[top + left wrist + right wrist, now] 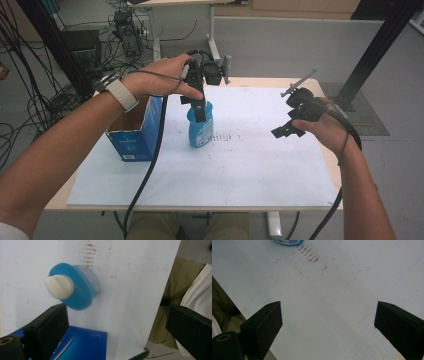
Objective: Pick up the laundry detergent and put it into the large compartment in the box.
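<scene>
Two grippers over white sheet on table. Left gripper hangs directly above blue bottle; jaws wide apart, holding nothing. Left gripper view: white cap sits ahead of left jaw, off centre, not between jaws. Bottle upright, just beside blue box. Right gripper well apart from bottle, jaws wide apart, empty, bare sheet beneath.

Risks, judged: descending off centre, jaw may strike cap and topple bottle; nearby box may block jaw; smooth round cap may slip when squeezed.
</scene>
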